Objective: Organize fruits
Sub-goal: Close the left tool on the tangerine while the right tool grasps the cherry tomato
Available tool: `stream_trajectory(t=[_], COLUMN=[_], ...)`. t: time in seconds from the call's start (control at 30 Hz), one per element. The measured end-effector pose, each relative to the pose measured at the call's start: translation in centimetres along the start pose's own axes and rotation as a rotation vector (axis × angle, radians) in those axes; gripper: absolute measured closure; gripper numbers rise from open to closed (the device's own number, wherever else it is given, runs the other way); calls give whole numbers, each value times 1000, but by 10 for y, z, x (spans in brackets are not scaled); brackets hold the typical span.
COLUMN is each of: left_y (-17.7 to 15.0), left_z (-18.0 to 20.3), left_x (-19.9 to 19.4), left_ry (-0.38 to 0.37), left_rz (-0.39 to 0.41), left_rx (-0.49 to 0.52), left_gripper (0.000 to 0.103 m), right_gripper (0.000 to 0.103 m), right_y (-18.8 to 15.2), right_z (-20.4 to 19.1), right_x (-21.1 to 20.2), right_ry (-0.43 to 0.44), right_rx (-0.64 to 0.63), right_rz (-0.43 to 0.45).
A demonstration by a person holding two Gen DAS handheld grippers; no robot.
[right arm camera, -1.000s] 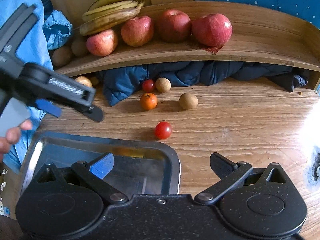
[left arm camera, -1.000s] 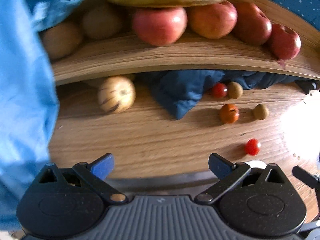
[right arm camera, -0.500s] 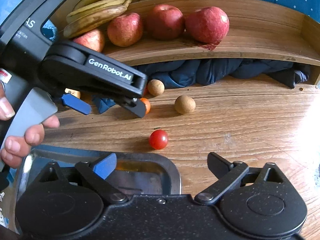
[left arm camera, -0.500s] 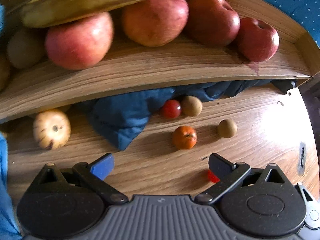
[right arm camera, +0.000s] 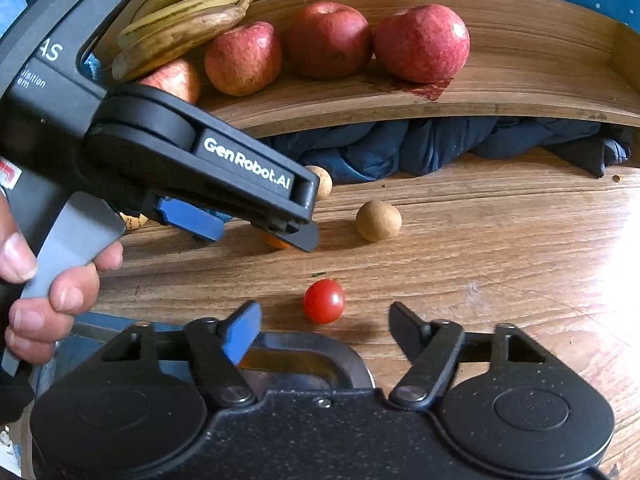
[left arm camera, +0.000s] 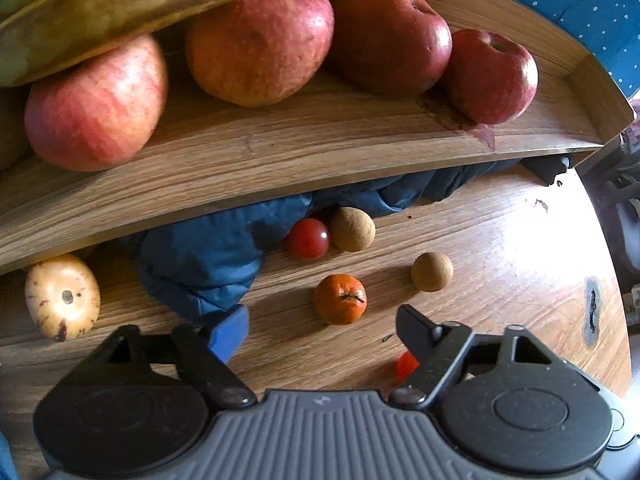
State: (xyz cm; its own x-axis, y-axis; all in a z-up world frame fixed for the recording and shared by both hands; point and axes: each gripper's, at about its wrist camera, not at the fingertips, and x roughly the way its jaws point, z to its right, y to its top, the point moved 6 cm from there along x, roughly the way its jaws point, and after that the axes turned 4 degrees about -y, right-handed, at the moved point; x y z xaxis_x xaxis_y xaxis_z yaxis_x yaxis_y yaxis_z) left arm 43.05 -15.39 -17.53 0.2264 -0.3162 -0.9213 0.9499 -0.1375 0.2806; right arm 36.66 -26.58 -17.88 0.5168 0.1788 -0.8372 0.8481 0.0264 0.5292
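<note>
Now left tool (left arm camera: 320,328) wide open, empty, near small orange (left arm camera: 340,299).

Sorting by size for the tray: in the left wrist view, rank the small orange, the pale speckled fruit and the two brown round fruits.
1. pale speckled fruit
2. small orange
3. The two brown round fruits look alike; unranked.

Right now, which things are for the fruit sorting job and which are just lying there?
For the job: small orange, cherry tomato, two round brown fruits, apples, bananas, metal tray, the open left gripper.

Just lying about: blue cloth under the wooden shelf.
</note>
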Motion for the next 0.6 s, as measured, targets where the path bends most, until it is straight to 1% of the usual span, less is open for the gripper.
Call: stream_trajectory(t=[0.03, 0.07, 0.13, 0.2, 0.23, 0.3, 0.4, 0.6], left_y=[0, 0, 1, -1, 0, 2, 3, 3], left_z=[1, 2, 3, 5, 6, 7, 8, 8], left_x=[1, 3, 5, 4, 4, 5, 6, 5], left_ry=[-4, -7, -14, -18, -22, -32, -39, -46], left_rz=[0, 0, 1, 5, 9, 10, 11, 16], left_rx=[2, 3, 4, 6, 8, 7, 9, 3], left_gripper=[26, 27, 35, 40, 45, 49, 54, 61], right_gripper=[39, 41, 46, 50, 52, 53, 54, 61], right_y=[0, 0, 1, 1, 1, 1, 1, 1], right_z=[0, 0, 1, 0, 0, 0, -2, -3], right_x=[1, 2, 3, 4, 4, 4, 5, 7], right_ry=[-2, -2, -4, -5, -5, -3, 4, 6], right_rx=[-1, -1, -2, -2, -3, -6, -13, -23], right_rz=[0, -2, -4, -4, -3, -6, -7, -5])
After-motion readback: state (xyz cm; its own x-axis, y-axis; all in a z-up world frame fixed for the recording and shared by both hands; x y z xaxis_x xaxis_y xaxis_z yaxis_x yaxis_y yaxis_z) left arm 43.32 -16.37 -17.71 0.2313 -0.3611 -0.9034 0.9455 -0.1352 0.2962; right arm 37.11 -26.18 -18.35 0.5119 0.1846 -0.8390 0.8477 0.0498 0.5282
